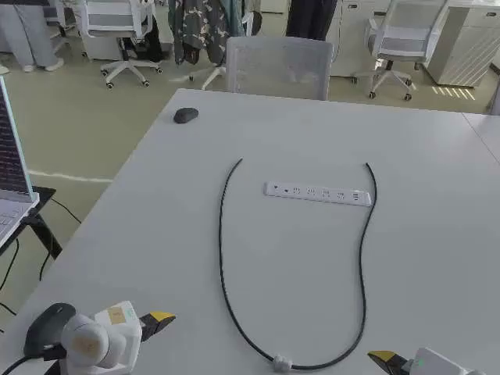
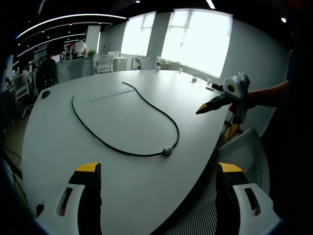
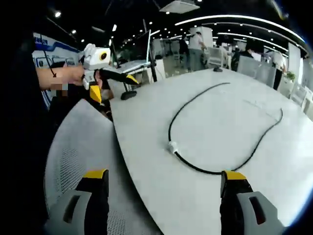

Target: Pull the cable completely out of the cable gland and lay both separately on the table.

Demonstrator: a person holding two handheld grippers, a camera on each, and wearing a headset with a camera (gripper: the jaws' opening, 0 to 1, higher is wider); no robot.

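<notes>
A long black cable [image 1: 221,258] lies in a U on the white table [image 1: 437,234], both ends pointing away from me. The small pale cable gland [image 1: 280,362] sits threaded on the cable at the bottom of the U, near the table's front edge. In the left gripper view the gland [image 2: 167,151] lies ahead of my left gripper [image 2: 158,169], which is open and holds nothing. The right gripper view has the gland [image 3: 172,146] ahead of my open, unloaded right gripper [image 3: 165,175]. In the head view the left gripper [image 1: 160,319] and right gripper [image 1: 383,358] flank the gland.
A white power strip [image 1: 316,193] lies inside the U. A dark mouse [image 1: 185,115] rests at the far left table edge. A laptop [image 1: 12,172] stands on a side stand to the left. A grey mesh chair [image 1: 279,66] faces the far edge.
</notes>
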